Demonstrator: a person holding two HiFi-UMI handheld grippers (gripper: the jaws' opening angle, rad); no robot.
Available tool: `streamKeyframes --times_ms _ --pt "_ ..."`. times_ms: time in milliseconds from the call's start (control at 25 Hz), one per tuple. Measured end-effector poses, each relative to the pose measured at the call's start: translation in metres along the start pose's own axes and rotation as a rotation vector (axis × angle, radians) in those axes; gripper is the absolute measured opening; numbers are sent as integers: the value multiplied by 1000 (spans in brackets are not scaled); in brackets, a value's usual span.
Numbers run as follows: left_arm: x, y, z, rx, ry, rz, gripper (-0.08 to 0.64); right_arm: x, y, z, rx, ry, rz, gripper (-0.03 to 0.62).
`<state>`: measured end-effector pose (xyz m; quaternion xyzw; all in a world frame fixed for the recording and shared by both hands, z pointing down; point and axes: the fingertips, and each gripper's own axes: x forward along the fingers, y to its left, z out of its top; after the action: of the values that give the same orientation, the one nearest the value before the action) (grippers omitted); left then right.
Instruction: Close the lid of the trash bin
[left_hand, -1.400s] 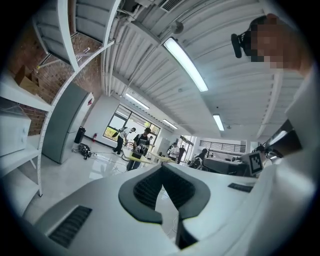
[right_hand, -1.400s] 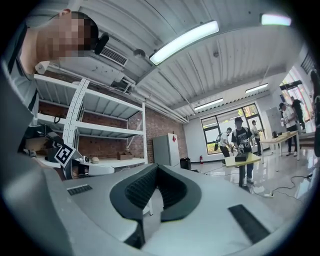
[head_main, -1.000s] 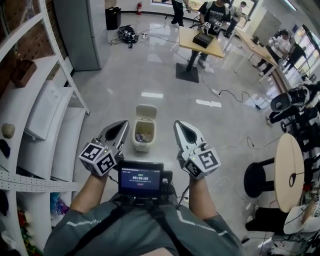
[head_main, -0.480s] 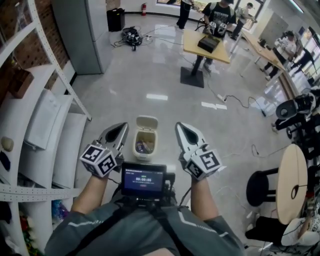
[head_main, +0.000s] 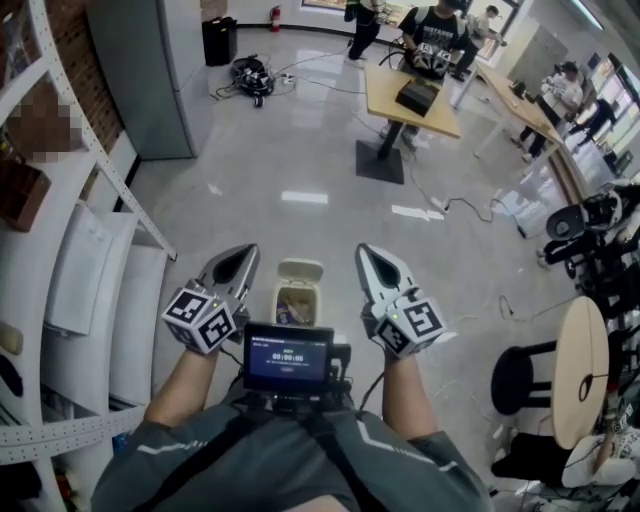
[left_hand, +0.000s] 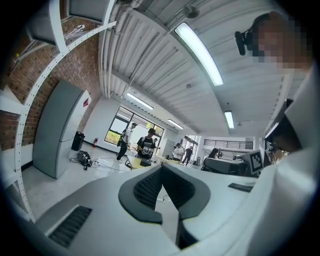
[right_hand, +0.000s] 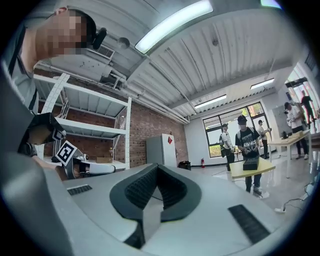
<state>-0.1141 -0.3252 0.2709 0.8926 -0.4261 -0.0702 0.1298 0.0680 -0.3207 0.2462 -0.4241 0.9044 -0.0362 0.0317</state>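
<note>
Down on the floor (head_main: 250, 200) between my two grippers sat the trash bin (head_main: 293, 305), its lid (head_main: 300, 270) tipped up and open, some rubbish showing inside. My left gripper (head_main: 238, 263) and right gripper (head_main: 372, 263) hovered either side of the bin, clear of it, each with jaws pressed together on nothing, aimed forward across the room

The head view looks steeply down from high. Both gripper views tilt upward, sharing the yellow table (head_main: 385, 100).
</note>
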Motion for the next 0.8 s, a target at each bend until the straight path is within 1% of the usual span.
streamKeyframes --times_ms 120,280,360,480,640,800 --pt "10 28 7 -10 -4 -16 2 30 -4 0 0 18 -19 0" --pt "22 55 13 -14 8 -30 2 62 -4 2 -11 24 -22 0" --pt "29 66 9 -30 9 -35 2 74 -7 -2 -11 35 -21 0" --pt "38 74 -2 -68 13 -39 2 84 -12 -14 14 48 -12 0" --pt "65 80 -17 -44 49 -34 2 99 -33 -26 18 60 3 0" --pt "85 86 -23 -26 105 5 3 109 -58 -31 55 64 6 2"
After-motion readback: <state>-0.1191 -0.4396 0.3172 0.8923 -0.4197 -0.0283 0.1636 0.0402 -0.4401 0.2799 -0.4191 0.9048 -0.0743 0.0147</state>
